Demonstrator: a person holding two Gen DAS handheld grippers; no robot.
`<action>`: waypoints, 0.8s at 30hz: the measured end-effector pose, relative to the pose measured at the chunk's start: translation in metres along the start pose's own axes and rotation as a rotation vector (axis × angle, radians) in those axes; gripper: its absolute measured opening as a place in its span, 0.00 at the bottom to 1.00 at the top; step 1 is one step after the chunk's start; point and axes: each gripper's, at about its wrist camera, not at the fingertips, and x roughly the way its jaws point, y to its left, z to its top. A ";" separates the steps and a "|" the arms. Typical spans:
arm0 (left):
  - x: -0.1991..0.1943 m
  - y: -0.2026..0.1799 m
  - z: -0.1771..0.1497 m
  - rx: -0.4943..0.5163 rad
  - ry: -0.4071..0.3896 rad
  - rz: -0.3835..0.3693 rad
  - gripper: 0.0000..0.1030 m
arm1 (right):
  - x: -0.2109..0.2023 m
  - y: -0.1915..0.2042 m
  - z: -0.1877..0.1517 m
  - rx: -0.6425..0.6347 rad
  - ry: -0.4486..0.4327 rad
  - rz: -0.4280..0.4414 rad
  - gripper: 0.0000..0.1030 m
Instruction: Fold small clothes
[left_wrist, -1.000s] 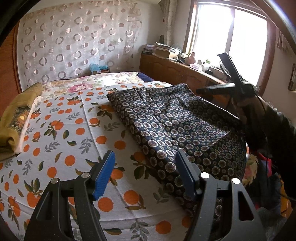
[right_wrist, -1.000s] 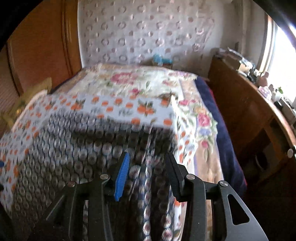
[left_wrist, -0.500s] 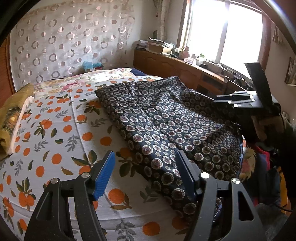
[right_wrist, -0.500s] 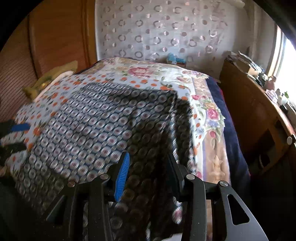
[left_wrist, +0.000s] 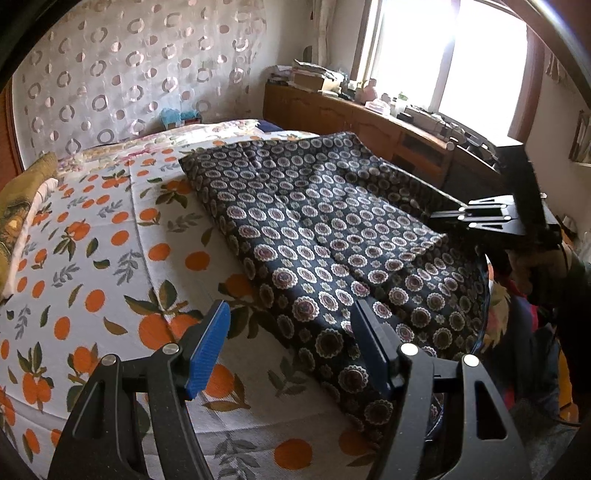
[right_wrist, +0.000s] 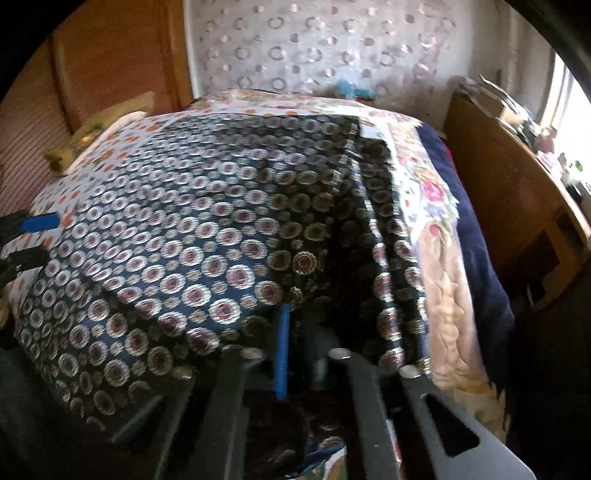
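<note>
A dark garment (left_wrist: 332, 236) printed with small round flowers lies spread on the bed (left_wrist: 92, 266), over a sheet dotted with oranges and leaves. It runs from the far side of the bed toward the near edge, with a lengthwise crease down its middle.

The left gripper (left_wrist: 291, 343) hangs above the near part of the bed with its jaws apart and nothing between them. Its blue pad (left_wrist: 208, 349) on the left stands over the bare orange sheet, while the dark finger on the right stands over the garment's near corner. The garment's edge passes through the gap ahead of the jaws, without touching either one.

The right gripper (right_wrist: 291, 332) is clenched on the garment's near edge, at the side of the bed nearest the wooden cabinet (right_wrist: 517, 206). Its blue pad (right_wrist: 282, 354) presses into a dark fold of the cloth, and the fabric bunches up just in front of the fingers. From the left wrist view the same gripper (left_wrist: 439, 216) shows at the far right, with a hand (left_wrist: 532, 258) gripping its handle; the cloth rises slightly toward its tip.

A yellow pillow (left_wrist: 18, 218) lies far to the left of the jaws, and a curtain with rings (left_wrist: 129, 74) hangs behind the bed.
</note>
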 end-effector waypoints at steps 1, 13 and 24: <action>0.001 0.000 0.000 0.001 0.005 0.000 0.66 | -0.003 0.001 -0.001 -0.009 -0.015 -0.005 0.02; 0.010 -0.006 -0.004 0.007 0.041 -0.029 0.66 | -0.045 -0.027 -0.008 0.023 -0.114 -0.119 0.02; 0.013 -0.010 -0.005 0.006 0.059 -0.017 0.66 | -0.047 -0.011 0.000 0.049 -0.144 -0.160 0.60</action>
